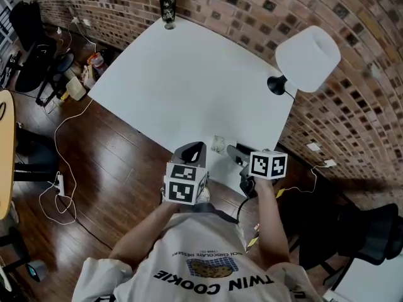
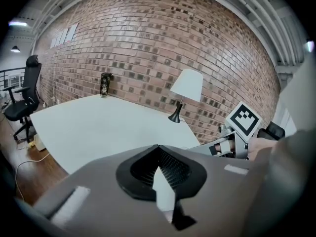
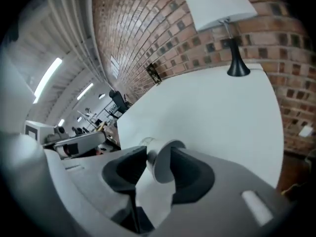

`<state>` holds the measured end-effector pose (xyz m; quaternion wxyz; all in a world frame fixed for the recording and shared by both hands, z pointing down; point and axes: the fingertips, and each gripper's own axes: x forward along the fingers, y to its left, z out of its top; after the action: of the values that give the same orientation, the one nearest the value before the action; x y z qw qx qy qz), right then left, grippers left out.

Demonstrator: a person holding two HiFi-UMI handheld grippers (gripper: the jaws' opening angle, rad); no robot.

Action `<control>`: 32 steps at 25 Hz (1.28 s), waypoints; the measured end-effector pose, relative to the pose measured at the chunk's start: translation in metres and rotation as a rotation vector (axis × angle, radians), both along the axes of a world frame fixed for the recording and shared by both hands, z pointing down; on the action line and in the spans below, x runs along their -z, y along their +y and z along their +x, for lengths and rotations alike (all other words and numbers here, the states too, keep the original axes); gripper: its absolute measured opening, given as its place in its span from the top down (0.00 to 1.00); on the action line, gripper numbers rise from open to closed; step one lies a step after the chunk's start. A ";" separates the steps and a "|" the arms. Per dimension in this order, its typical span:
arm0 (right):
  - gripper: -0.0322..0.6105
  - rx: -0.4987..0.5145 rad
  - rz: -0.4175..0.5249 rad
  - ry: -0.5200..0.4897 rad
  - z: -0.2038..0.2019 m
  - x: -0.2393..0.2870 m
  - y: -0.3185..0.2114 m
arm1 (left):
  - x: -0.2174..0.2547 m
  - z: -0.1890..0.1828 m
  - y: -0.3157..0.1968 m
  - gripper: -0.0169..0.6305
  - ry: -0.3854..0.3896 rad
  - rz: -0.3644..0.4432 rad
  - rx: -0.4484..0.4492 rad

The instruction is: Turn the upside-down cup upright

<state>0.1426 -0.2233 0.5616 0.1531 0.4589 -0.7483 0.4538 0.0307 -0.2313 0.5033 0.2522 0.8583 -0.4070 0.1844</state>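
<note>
A small translucent cup (image 1: 218,145) stands near the close edge of the white table (image 1: 189,74). My right gripper (image 1: 233,151) reaches it from the right, rolled onto its side. In the right gripper view the cup (image 3: 160,168) sits between the two dark pads, which press on its sides, so the right gripper (image 3: 160,150) is shut on it. Which end of the cup is up I cannot tell. My left gripper (image 1: 192,150) hovers just left of the cup. Its jaw tips meet in the left gripper view, so the left gripper (image 2: 158,147) is shut on nothing.
A white-shaded lamp (image 1: 307,58) on a black base stands at the table's right edge. A black tumbler (image 1: 168,6) stands at the far corner by the brick wall. Cables lie on the wood floor (image 1: 94,168) at the left, and an office chair (image 1: 378,231) stands at the right.
</note>
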 end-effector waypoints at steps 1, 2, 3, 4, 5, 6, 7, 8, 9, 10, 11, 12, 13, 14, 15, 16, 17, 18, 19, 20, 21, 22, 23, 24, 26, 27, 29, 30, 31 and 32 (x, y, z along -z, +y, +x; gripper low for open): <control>0.75 -0.020 -0.003 -0.068 -0.002 0.000 0.001 | 0.000 -0.001 0.000 0.97 -0.002 -0.001 0.000; 0.81 -0.036 -0.005 -0.132 -0.005 0.000 0.001 | 0.000 -0.001 0.000 0.97 -0.003 -0.001 0.000; 0.85 -0.045 -0.006 -0.184 -0.008 0.002 0.001 | 0.000 -0.002 0.000 0.97 -0.004 0.000 0.001; 0.87 -0.044 -0.003 -0.220 -0.010 0.003 0.001 | 0.000 -0.003 0.000 0.97 -0.006 0.000 0.002; 0.88 -0.036 0.002 -0.244 -0.013 0.005 0.002 | 0.000 -0.004 0.001 0.97 -0.007 0.000 0.004; 0.90 -0.024 0.008 -0.260 -0.016 0.008 0.002 | 0.000 -0.004 0.001 0.97 -0.007 0.001 0.005; 0.91 -0.009 0.016 -0.266 -0.019 0.010 0.002 | 0.000 -0.005 0.002 0.97 -0.007 0.002 0.007; 0.92 0.008 0.024 -0.262 -0.021 0.013 0.002 | 0.000 -0.005 0.002 0.97 -0.007 0.003 0.008; 0.92 0.030 0.031 -0.247 -0.024 0.016 0.001 | 0.000 -0.005 0.003 0.97 -0.006 0.003 0.009; 0.92 0.060 0.040 -0.221 -0.027 0.019 0.000 | 0.000 -0.005 0.003 0.97 -0.006 0.003 0.010; 0.92 0.098 0.049 -0.182 -0.031 0.023 0.000 | 0.000 -0.006 0.003 0.97 -0.005 0.003 0.011; 0.92 0.146 0.057 -0.123 -0.034 0.026 0.000 | 0.001 -0.006 0.003 0.97 -0.005 0.003 0.013; 0.92 0.205 0.063 -0.042 -0.037 0.027 0.000 | 0.001 -0.006 0.003 0.97 -0.004 0.004 0.015; 0.92 0.274 0.067 0.058 -0.040 0.026 0.001 | 0.001 -0.007 0.003 0.97 -0.004 0.004 0.018; 0.92 0.347 0.072 0.165 -0.042 0.025 0.002 | 0.001 -0.007 0.004 0.97 -0.003 0.004 0.021; 0.92 0.418 0.078 0.266 -0.044 0.023 0.003 | 0.001 -0.008 0.004 0.97 -0.001 0.005 0.024; 0.92 0.481 0.084 0.356 -0.045 0.023 0.002 | 0.002 -0.009 0.004 0.97 -0.001 0.008 0.027; 0.92 0.537 0.090 0.433 -0.046 0.022 0.001 | 0.003 -0.010 0.003 0.97 -0.001 0.013 0.031; 0.92 0.588 0.097 0.502 -0.047 0.022 0.000 | 0.003 -0.011 0.002 0.97 -0.002 0.017 0.034; 0.92 0.638 0.101 0.566 -0.048 0.021 -0.001 | 0.004 -0.012 0.002 0.97 -0.001 0.018 0.038; 0.92 0.687 0.103 0.621 -0.049 0.020 -0.002 | 0.004 -0.013 0.002 0.97 0.000 0.019 0.041; 0.92 0.734 0.099 0.664 -0.051 0.018 -0.001 | 0.005 -0.015 0.002 0.97 0.001 0.021 0.045; 0.92 0.777 0.092 0.693 -0.054 0.017 0.000 | 0.005 -0.017 0.002 0.97 0.001 0.024 0.050; 0.92 0.817 0.084 0.711 -0.056 0.016 0.000 | 0.006 -0.019 0.001 0.97 0.002 0.025 0.055; 0.92 0.887 0.076 0.748 -0.061 0.015 0.001 | 0.006 -0.022 0.001 0.97 0.003 0.025 0.063; 0.92 0.919 0.072 0.770 -0.062 0.015 0.001 | 0.006 -0.023 0.002 0.97 0.003 0.024 0.066; 0.92 0.978 0.062 0.811 -0.063 0.011 0.003 | 0.006 -0.026 0.002 0.97 0.004 0.022 0.074; 0.92 1.007 0.059 0.828 -0.064 0.009 0.004 | 0.006 -0.027 0.002 0.97 0.004 0.021 0.078; 0.92 1.033 0.058 0.843 -0.064 0.006 0.005 | 0.006 -0.028 0.002 0.97 0.004 0.022 0.082; 0.92 1.053 0.059 0.858 -0.065 0.004 0.006 | 0.006 -0.030 0.002 0.97 0.005 0.022 0.086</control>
<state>0.0779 -0.2171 0.5573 0.6243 0.1769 -0.7571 0.0761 0.0010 -0.2296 0.4977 0.2514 0.8431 -0.4450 0.1669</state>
